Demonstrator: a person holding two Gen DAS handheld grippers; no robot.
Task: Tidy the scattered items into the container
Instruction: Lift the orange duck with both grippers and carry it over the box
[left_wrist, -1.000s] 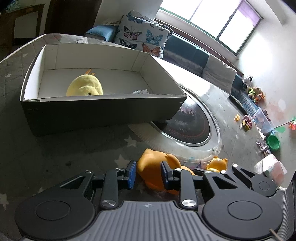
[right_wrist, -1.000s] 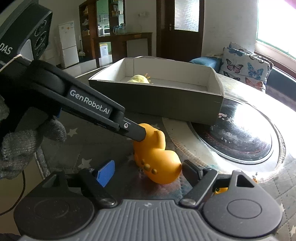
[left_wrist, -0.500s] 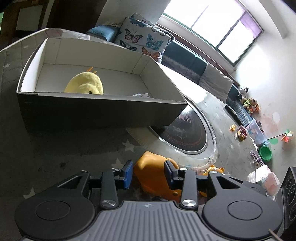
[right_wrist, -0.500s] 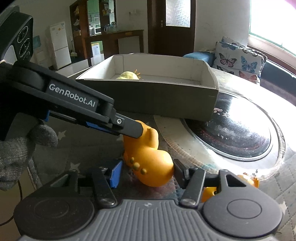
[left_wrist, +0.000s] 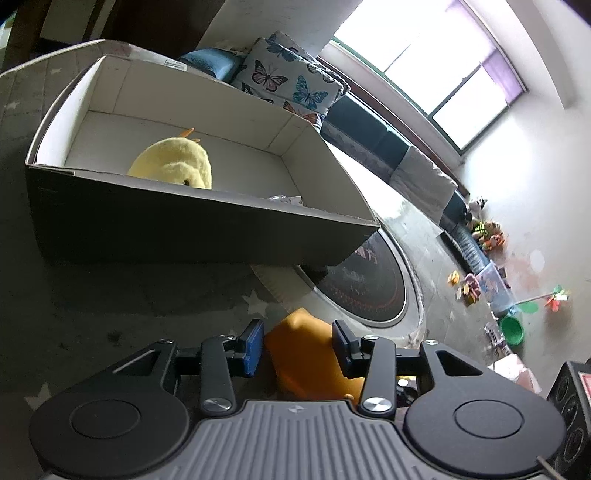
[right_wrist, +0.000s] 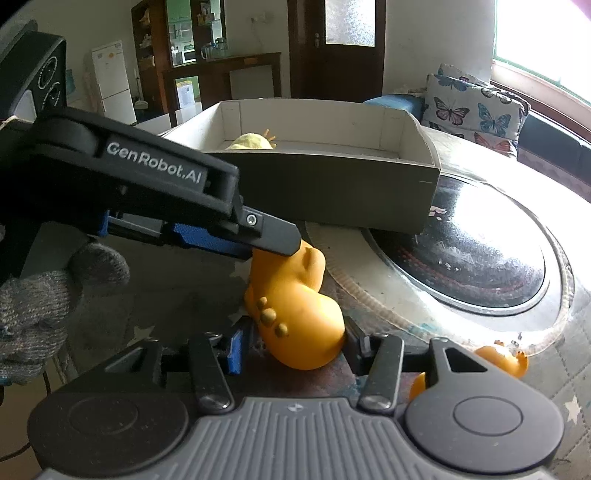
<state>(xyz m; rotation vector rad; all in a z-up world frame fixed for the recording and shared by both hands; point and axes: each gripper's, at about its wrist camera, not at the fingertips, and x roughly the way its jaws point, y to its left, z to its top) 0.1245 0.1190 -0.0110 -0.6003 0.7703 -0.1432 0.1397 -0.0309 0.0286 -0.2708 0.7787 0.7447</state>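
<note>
An orange rubber toy (right_wrist: 295, 314) lies on the star-patterned table mat, in front of the dark cardboard box (right_wrist: 332, 192). My right gripper (right_wrist: 297, 334) is closing around the toy's body, and its pads sit against both sides. My left gripper (right_wrist: 269, 249) reaches in from the left over the toy's head. In the left wrist view the left gripper (left_wrist: 298, 341) is opening, and the orange toy (left_wrist: 303, 350) sits loose between its parted pads. A yellow plush chick (left_wrist: 173, 166) lies inside the box (left_wrist: 184, 229).
A round dark glass turntable (right_wrist: 461, 251) fills the table to the right of the box. A second small orange toy (right_wrist: 502, 360) lies at its near rim. A grey-gloved hand (right_wrist: 33, 314) holds the left gripper. A sofa with butterfly cushions (left_wrist: 291, 81) stands behind.
The left gripper's pads have spread away from the orange toy. The right gripper's pads have drawn in from wide apart to the toy's sides. The toy stays on the mat.
</note>
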